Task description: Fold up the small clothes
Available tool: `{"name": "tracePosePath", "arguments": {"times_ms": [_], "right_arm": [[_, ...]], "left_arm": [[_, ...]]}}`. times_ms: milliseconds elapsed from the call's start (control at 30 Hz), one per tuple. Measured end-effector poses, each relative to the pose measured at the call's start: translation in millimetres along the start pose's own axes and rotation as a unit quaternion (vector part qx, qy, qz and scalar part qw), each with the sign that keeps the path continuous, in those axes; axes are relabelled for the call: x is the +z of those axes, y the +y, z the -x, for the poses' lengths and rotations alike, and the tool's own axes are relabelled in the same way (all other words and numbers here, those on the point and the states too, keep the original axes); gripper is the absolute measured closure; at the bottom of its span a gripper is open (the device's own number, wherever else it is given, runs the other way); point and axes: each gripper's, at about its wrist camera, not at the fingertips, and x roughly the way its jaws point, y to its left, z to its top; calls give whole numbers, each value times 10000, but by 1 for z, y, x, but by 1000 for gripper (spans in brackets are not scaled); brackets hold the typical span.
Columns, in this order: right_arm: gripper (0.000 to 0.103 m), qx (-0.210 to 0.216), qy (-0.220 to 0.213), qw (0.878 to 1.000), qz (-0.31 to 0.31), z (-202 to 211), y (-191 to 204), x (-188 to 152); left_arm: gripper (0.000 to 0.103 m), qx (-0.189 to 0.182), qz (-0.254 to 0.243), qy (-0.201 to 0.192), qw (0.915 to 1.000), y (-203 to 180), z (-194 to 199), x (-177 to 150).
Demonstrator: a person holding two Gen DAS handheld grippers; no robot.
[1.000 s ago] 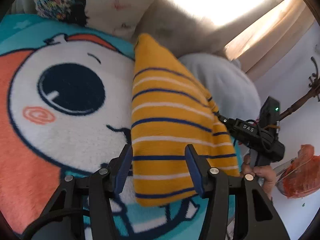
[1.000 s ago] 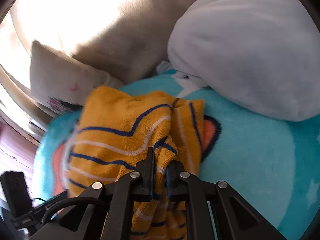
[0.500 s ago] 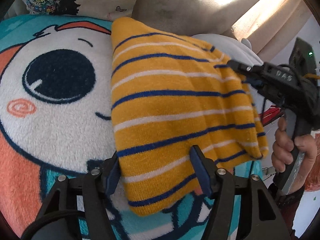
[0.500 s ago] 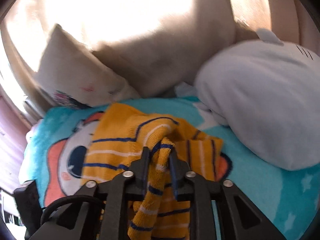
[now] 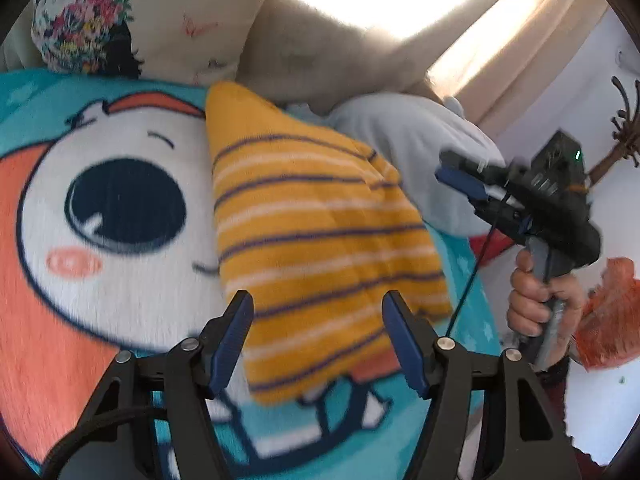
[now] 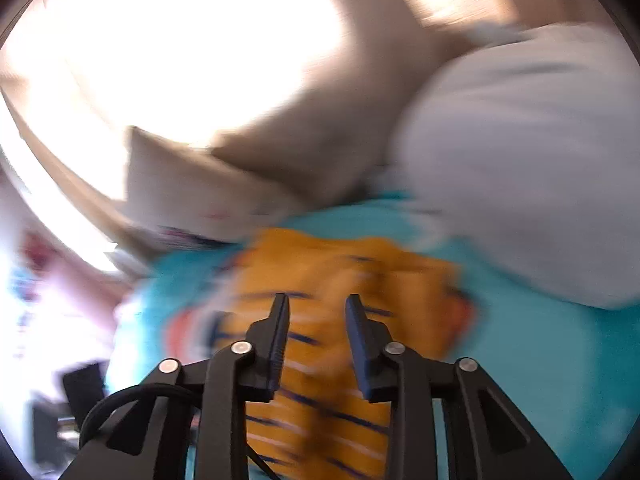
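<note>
A yellow garment with navy and white stripes (image 5: 320, 232) lies folded on the cartoon blanket (image 5: 120, 280). My left gripper (image 5: 318, 312) is open just above its near end, and the pads do not touch the cloth. My right gripper (image 5: 450, 168) hangs in the air to the right of the garment, held by a hand (image 5: 536, 300). Its jaws are opening and nothing is between them. In the blurred right wrist view the right gripper (image 6: 316, 308) stands above the garment (image 6: 340, 276), which lies free below it.
A grey plush cushion (image 5: 408, 140) lies behind the garment on the right, and a floral pillow (image 5: 80, 28) at the back left. Beige curtains hang behind in bright light. An orange-red thing (image 5: 608, 312) and a coat stand (image 5: 624, 120) are off the bed's right edge.
The right gripper let go of the garment's fold, opened and rose away. The garment dropped flat onto the blanket. The left jaws widened and lifted a little.
</note>
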Motion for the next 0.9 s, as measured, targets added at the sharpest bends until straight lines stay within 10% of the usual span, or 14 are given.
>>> {"name": "tracePosePath", "arguments": {"times_ms": [167, 367, 733, 800, 900], "right_arm": [[61, 620, 822, 9924, -679, -84, -12, 17], [71, -1296, 550, 9897, -268, -97, -37, 4], [45, -471, 320, 9983, 156, -18, -5, -56], [93, -567, 575, 9962, 324, -30, 0, -67], [94, -770, 569, 9951, 241, -26, -10, -76]], "left_arm": [[36, 309, -12, 59, 9995, -3, -31, 8], [30, 420, -250, 30, 9988, -4, -27, 1], [30, 380, 158, -151, 9990, 13, 0, -13], [30, 411, 243, -129, 9988, 16, 1, -16], [30, 533, 191, -180, 9982, 14, 7, -19]]}}
